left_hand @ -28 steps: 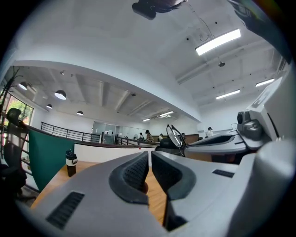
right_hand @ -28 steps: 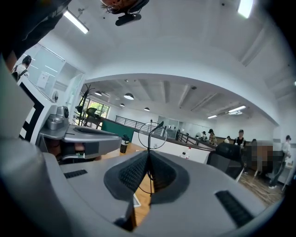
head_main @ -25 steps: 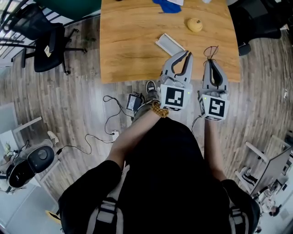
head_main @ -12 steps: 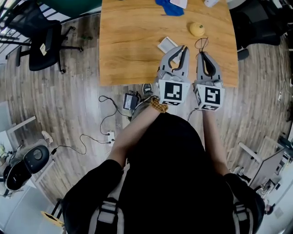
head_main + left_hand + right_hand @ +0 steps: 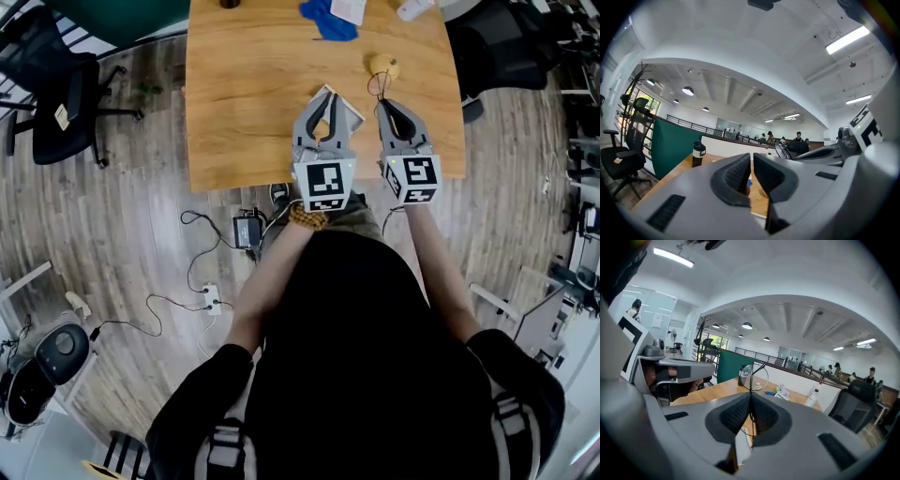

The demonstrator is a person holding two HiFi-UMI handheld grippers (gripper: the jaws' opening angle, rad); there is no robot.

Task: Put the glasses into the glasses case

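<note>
Thin wire-rimmed glasses point(image 5: 379, 82) hang from my right gripper point(image 5: 383, 101), which is shut on the frame. In the right gripper view one round lens point(image 5: 757, 377) stands above the closed pads. The pale glasses case point(image 5: 352, 113) lies on the wooden table point(image 5: 244, 103) and is mostly hidden under my left gripper point(image 5: 324, 97). Only a thin slit shows between the left gripper's pads point(image 5: 740, 174), with nothing in it. The two grippers are side by side, with the left gripper point(image 5: 670, 373) in sight in the right gripper view.
A yellow round object point(image 5: 382, 64) lies just beyond the glasses. A blue cloth point(image 5: 328, 19), a white bottle point(image 5: 813, 394) and a dark bottle point(image 5: 697, 154) stand at the table's far side. Office chairs point(image 5: 56, 94) and floor cables point(image 5: 211, 272) surround the table.
Both grippers have moved forward over the table. The left one now covers the case, and the glasses have come close to the yellow object.
</note>
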